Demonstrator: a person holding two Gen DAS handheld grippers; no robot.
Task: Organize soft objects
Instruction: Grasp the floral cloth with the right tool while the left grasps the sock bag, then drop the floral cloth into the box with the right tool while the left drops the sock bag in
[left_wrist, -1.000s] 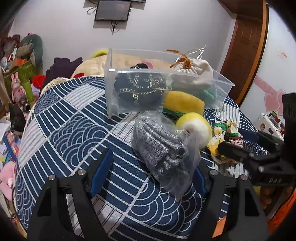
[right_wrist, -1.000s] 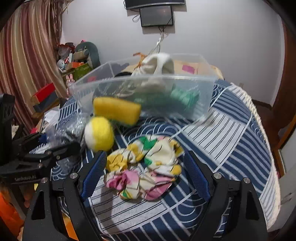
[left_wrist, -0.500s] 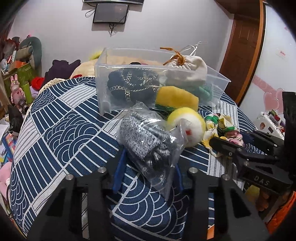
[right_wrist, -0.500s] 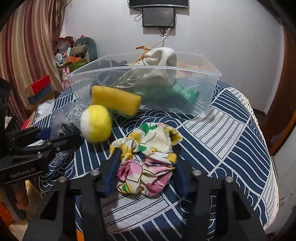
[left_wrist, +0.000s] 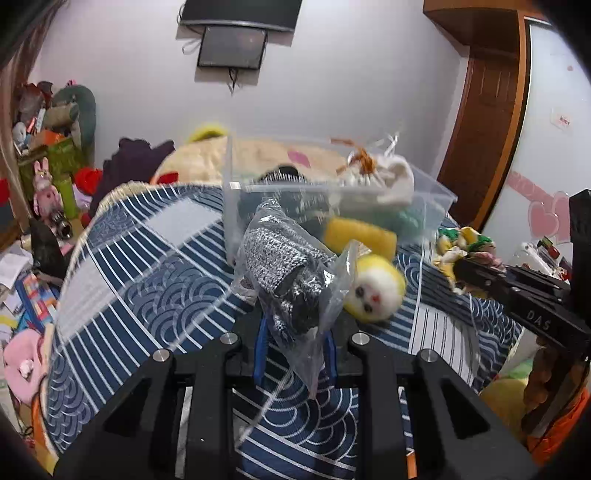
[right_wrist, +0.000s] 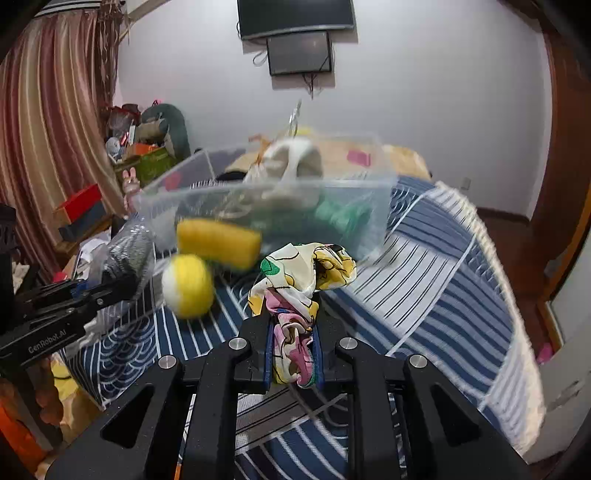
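Note:
My left gripper (left_wrist: 295, 347) is shut on a clear bag of grey knit fabric (left_wrist: 284, 269) and holds it lifted above the blue patterned cloth. My right gripper (right_wrist: 293, 354) is shut on a floral cloth (right_wrist: 299, 280), also lifted. A clear plastic bin (left_wrist: 332, 195) (right_wrist: 273, 206) stands behind, holding a dark chained item, a white pouch (left_wrist: 388, 177) and a green piece. A yellow sponge (left_wrist: 360, 236) (right_wrist: 218, 240) and a yellow-white plush ball (left_wrist: 373, 291) (right_wrist: 186, 286) lie in front of the bin.
The table wears a blue wave-and-stripe cloth (left_wrist: 147, 280) (right_wrist: 424, 280). Toys and boxes crowd the floor at left (left_wrist: 40, 192). A wooden door (left_wrist: 484, 122) stands right, a screen (right_wrist: 299, 51) hangs on the wall.
Both grippers closed from open, the left on the bagged knit, the right on the floral cloth. Both have lifted their loads off the cloth toward the bin.

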